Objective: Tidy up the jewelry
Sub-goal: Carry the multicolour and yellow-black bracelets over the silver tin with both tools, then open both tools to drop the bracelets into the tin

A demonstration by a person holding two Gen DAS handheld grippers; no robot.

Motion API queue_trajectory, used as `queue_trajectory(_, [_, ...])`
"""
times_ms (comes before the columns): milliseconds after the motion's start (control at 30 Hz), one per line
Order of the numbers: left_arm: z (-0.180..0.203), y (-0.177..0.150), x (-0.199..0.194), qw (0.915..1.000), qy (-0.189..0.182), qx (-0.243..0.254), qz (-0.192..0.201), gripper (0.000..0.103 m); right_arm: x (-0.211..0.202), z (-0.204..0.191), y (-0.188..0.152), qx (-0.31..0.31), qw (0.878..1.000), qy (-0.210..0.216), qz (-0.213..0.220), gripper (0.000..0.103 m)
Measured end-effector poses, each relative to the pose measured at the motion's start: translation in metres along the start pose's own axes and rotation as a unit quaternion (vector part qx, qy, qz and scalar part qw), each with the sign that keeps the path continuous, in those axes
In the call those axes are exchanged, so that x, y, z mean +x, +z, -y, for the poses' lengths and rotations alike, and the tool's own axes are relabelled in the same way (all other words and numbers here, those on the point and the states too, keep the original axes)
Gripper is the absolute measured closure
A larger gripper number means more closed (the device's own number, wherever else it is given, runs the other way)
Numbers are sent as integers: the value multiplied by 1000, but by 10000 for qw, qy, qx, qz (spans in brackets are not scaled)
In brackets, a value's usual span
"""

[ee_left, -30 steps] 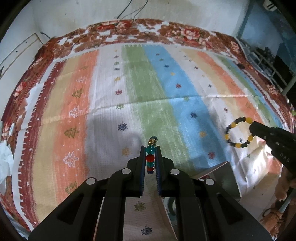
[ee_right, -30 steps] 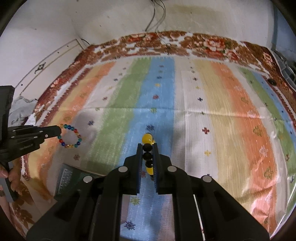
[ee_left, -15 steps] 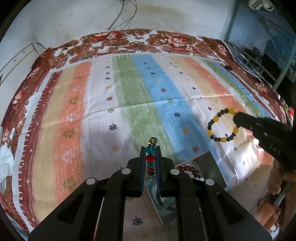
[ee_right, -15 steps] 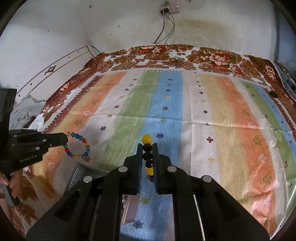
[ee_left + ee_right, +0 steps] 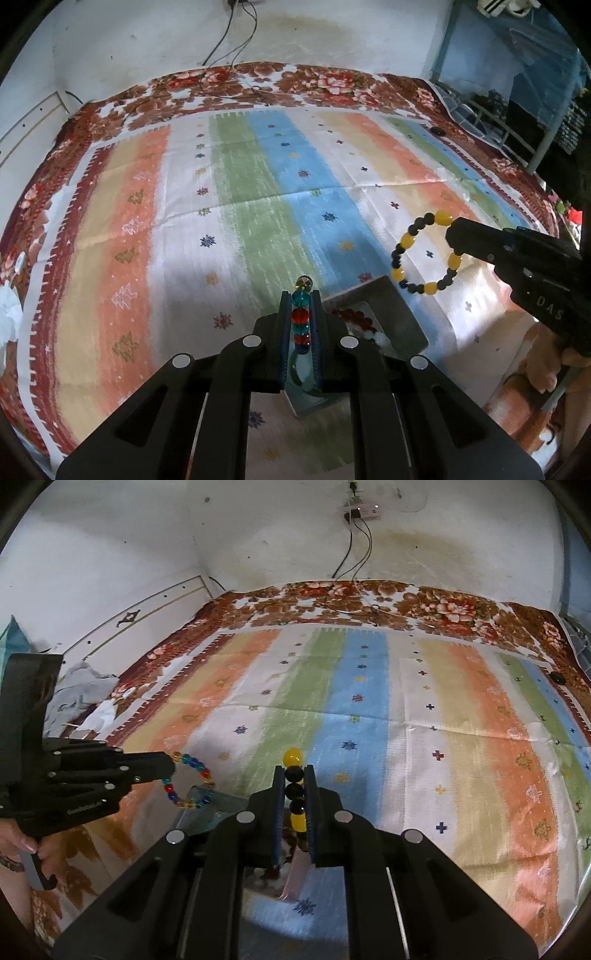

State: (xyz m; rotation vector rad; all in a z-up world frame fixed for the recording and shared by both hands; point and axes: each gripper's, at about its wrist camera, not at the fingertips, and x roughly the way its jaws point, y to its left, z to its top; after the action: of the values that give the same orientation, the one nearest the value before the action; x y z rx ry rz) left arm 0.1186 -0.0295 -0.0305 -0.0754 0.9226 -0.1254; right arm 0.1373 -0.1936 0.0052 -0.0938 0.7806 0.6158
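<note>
My left gripper [image 5: 301, 299] is shut on a bracelet of teal, red and amber beads [image 5: 300, 317]; the right wrist view shows it as a hanging ring [image 5: 190, 781] at the left gripper's tip [image 5: 168, 771]. My right gripper [image 5: 294, 773] is shut on a yellow-and-black bead bracelet [image 5: 293, 790], seen as a ring [image 5: 424, 254] at the right gripper's tip [image 5: 452, 236] in the left wrist view. Both hang above a grey jewelry box [image 5: 391, 314] that holds dark red beads [image 5: 354, 317] and pale beads [image 5: 378, 338].
A striped pastel cloth [image 5: 258, 206] covers a bed with a brown floral blanket [image 5: 369, 602]. Crumpled grey and white fabric [image 5: 85, 701] lies at the left edge. A wall socket with cables [image 5: 360, 513] is on the back wall. Shelving [image 5: 517, 122] stands at the right.
Both grippers have risen and pulled back with their bracelets still held. The jewelry box has come into view beneath them, and more of the wall shows.
</note>
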Motion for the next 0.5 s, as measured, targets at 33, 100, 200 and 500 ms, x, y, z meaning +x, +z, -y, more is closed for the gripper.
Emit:
queue_trajectory(33, [1, -2, -1, 10000, -27, -8, 8, 94, -2, -2, -2, 0, 10000, 46, -1, 92])
queue_trajectory(100, [2, -7, -5, 10000, -82, -35, 36, 94, -6, -5, -6, -8, 9999, 109, 10, 92])
queue_trajectory(200, [3, -12, -8, 9999, -137, -56, 46, 94, -11, -10, -10, -32, 9998, 195, 11, 92])
queue_trajectory(500, [10, -17, -8, 9998, -179, 18, 29, 94, -11, -21, -16, -127, 9993, 354, -74, 92])
